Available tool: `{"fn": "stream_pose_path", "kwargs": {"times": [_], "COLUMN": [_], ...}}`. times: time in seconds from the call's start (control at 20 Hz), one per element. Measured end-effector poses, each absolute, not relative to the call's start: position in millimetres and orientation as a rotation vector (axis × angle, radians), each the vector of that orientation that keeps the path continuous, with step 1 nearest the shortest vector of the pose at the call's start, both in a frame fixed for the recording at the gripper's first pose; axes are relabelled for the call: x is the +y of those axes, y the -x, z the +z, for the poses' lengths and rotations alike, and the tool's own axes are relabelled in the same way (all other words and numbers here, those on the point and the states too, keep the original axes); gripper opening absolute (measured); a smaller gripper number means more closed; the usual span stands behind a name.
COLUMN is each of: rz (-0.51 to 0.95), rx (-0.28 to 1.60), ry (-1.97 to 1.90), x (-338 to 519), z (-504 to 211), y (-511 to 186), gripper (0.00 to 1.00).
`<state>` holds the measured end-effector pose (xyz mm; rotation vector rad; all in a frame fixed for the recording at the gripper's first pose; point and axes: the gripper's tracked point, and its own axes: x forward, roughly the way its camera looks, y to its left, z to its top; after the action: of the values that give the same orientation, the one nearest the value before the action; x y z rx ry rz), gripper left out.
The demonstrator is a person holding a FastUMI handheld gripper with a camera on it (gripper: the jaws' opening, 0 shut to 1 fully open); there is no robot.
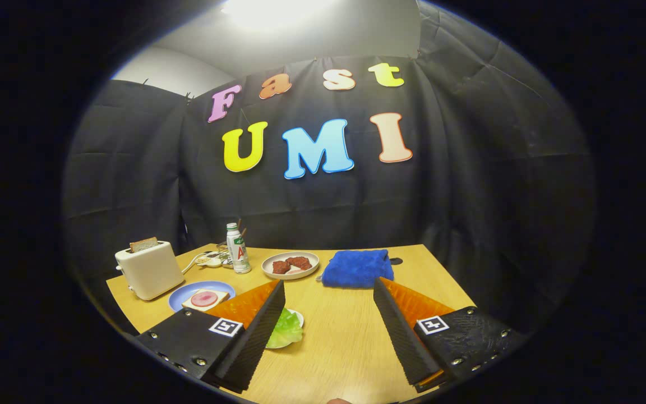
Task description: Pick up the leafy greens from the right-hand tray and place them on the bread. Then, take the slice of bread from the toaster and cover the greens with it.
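Toaster [151, 271]: left of centre on the worktop [345, 331], a bread slice [143, 244] standing up out of its slot.
Blue plate [180, 298]: just right of the toaster, holding bread [206, 299] topped with a pink round slice.
Leafy greens [285, 330]: on a small white dish, partly hidden behind the left finger.
Bottle [237, 248]: upright, further back.
White bowl [290, 265]: centre, holding dark red pieces.
Blue cloth [358, 268]: right of the bowl.
Tongs [328, 292]: lower centre, fingers wide apart, gripping nothing.

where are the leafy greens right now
In the gripper view the leafy greens lie on a small white plate on the wooden table, partly behind the left finger of the open gripper, nearer than the blue plate with bread.
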<state>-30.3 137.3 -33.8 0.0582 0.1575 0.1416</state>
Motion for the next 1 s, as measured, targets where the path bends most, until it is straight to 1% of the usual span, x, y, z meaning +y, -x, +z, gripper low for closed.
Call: {"fn": "stream_pose_path", "kwargs": {"times": [0.3, 0.5, 0.75, 1.0], "rz": [0.121, 0.143, 0.192, 0.161], "rx": [0.192, 0.237, 0.346, 0.394], "ry": [-0.021, -0.019, -0.044, -0.013], "x": [152.8, 172.9, 194.8, 195.8], "z": [-48.2, -63.5, -95.4, -114.2], "y": [29.3, 27.0, 20.5, 11.6], "gripper": [0.97, 0.97, 0.98, 0.98]}}
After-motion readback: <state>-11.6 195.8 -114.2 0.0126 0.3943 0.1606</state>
